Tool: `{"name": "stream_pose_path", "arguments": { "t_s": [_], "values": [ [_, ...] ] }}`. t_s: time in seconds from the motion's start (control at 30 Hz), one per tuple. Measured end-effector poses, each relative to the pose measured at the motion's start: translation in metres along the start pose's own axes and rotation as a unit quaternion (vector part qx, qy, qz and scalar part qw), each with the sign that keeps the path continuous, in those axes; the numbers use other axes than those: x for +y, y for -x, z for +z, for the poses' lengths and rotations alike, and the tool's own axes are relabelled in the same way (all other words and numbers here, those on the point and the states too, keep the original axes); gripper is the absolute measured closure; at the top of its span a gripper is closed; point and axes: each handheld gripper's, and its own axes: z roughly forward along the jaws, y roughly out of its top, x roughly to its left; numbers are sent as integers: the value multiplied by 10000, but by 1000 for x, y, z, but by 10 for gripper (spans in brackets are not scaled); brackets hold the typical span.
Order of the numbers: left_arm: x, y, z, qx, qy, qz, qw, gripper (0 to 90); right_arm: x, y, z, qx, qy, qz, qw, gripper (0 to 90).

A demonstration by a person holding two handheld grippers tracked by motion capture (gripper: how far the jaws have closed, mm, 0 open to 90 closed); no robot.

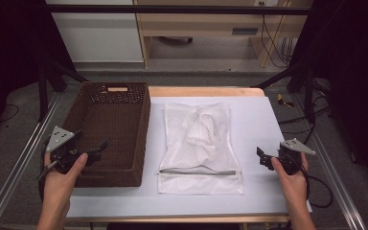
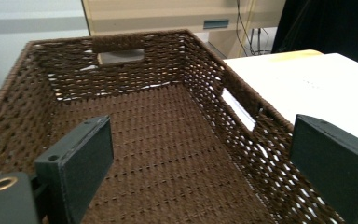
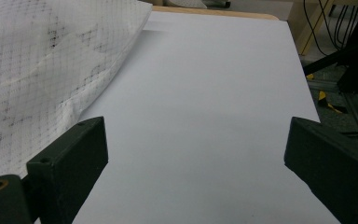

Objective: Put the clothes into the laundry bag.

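Observation:
A white mesh laundry bag (image 1: 199, 146) lies flat in the middle of the white table top (image 1: 258, 124), zipper toward the near edge, with white cloth inside. Its edge (image 3: 42, 70) fills the left of the right gripper view. A dark brown woven basket (image 1: 110, 129) stands to its left, empty inside (image 2: 158, 140). My left gripper (image 1: 88, 143) hovers open over the basket's near left corner, its jaws spread wide (image 2: 200, 172). My right gripper (image 1: 263, 158) is held open just right of the bag, above bare table (image 3: 196, 172).
Aluminium rails (image 1: 24, 153) run along both sides of the table. Behind the table stand a wooden shelf unit (image 1: 206, 28) and cables (image 1: 278, 43). Bare table top lies to the right of the bag.

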Motion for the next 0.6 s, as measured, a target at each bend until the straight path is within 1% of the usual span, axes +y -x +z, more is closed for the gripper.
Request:
{"name": "stream_pose_path", "arguments": {
  "t_s": [0.17, 0.3, 0.4, 0.5, 0.6],
  "values": [
    [-2, -11, -4, 108, 4, 4, 9999, 63, -2, -2, 2, 53, -52, -4, 10000, 65],
    [-4, -15, -5, 202, 5, -25, 9998, 64, -3, -5, 4, 104, -82, -49, 9999, 64],
    [-4, -16, -5, 224, 10, -21, 9997, 64, -3, -7, 5, 132, -99, -57, 9998, 64],
    [-4, -14, -5, 233, 3, 35, 9997, 64, -4, -11, 6, 129, -143, -105, 9998, 62],
    [-4, -11, -4, 228, -10, 74, 9997, 64, -5, -13, 8, 124, -235, -114, 9996, 60]
  ]
}}
